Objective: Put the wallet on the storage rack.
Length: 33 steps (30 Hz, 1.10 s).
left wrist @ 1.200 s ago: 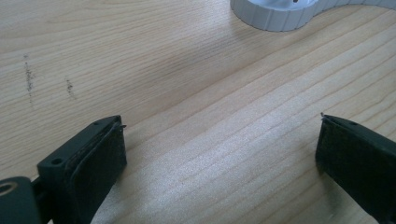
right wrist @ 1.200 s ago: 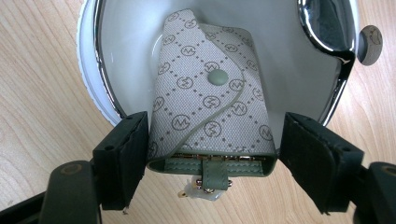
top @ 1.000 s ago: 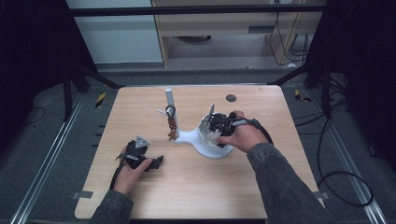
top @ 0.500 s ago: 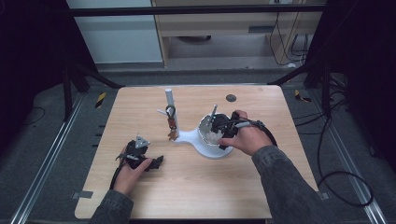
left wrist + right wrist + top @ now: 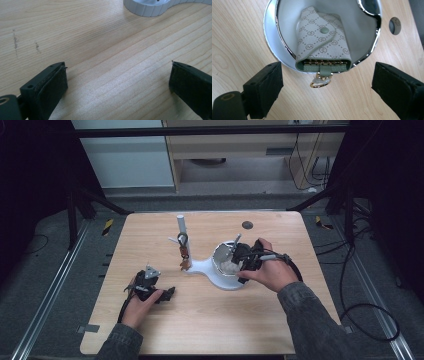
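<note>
Currently, the right tool hangs over the white bowl of the stand, which sits just right of the desk centre in the high view. Its jaws have just been opening and now stand wide apart, with nothing gripped between the pads. In the right gripper view, the key case, a pale patterned pouch with a green snap button, lies inside the bowl; its lower edge rests against the chrome rim at 6 o'clock, and a green tab with a gold ring hangs over that rim onto the desk. Both jaws flank this end of the case without touching it. The left tool rests on the desk at roughly 8 o'clock from the bowl, well apart from it, held in the person's left hand. In the left gripper view its jaws are spread wide over bare wood and hold nothing; the white base of the stand appears at 1 o'clock. A white post rises from the stand at 10 o'clock from the bowl, with a dark ring and brown fob hung on it.
</note>
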Each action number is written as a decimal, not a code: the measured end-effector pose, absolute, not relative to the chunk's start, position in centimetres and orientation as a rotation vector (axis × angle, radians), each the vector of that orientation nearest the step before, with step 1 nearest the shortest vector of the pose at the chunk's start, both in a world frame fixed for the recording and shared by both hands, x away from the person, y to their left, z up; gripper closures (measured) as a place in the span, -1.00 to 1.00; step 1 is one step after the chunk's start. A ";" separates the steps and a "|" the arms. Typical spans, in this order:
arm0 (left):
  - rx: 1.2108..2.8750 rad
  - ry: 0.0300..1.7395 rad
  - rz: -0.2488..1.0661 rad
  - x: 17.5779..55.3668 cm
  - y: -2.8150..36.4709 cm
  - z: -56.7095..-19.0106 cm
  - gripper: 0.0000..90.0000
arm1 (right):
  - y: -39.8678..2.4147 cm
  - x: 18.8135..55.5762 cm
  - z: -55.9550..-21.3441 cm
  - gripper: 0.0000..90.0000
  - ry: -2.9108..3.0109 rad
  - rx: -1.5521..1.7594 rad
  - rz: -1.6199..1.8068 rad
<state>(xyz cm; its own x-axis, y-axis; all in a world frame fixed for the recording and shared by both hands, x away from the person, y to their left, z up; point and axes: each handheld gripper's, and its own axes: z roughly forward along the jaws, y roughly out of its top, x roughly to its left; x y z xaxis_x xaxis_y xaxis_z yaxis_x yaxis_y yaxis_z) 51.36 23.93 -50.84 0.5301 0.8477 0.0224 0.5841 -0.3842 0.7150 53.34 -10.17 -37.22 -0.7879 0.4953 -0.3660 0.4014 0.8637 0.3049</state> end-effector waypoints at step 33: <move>2.110 1.156 0.516 51.4 23.9 -50.8 -0.98 | -22.0 48.3 -43.6 -0.83 2.331 1.111 0.750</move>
